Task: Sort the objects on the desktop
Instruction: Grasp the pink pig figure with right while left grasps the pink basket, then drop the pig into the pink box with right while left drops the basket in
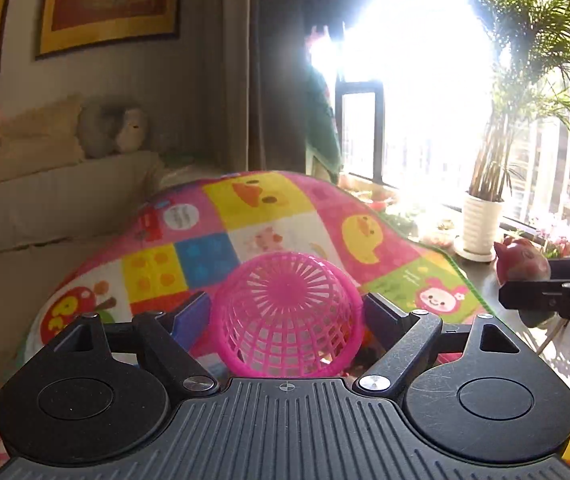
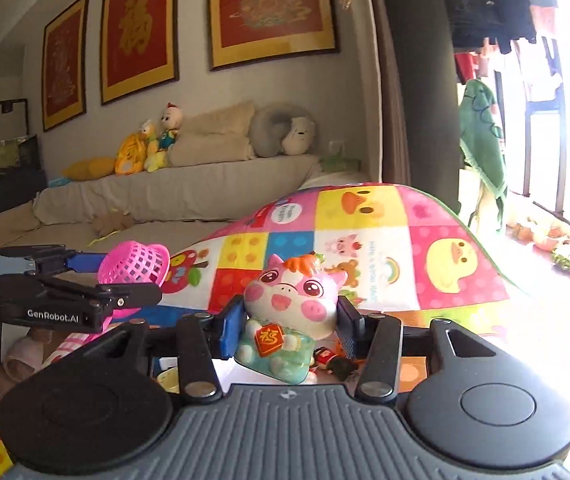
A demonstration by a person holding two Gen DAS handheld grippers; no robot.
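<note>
In our left gripper (image 1: 287,312) we hold a round pink plastic lattice basket (image 1: 289,312), tipped so that its open mouth faces the camera; the two fingers press against its opposite sides, so the claw is clamped on it and the basket hangs clear of the surface. From the right wrist view we see the same basket (image 2: 135,266) off to the left, raised above the edge of the mat between the left gripper's (image 2: 125,284) fingers.

Our right gripper (image 2: 289,326) grips a glossy ceramic pig figurine (image 2: 293,304), pink and white with an orange tuft, a pale green body and a small red tag on its front. The blue-padded fingers (image 2: 231,330) squeeze it at both flanks, and it stands upright and lifted. In the left wrist view its back (image 1: 521,262) shows at the right edge, though glare from the window washes that corner out and we can make out little more there.

Below and beyond both grippers lies a colourful patchwork play mat (image 1: 213,240) with ducks and cartoon squares. Beyond it stand a beige sofa (image 2: 173,196) and a potted palm (image 1: 485,216) by the window.
</note>
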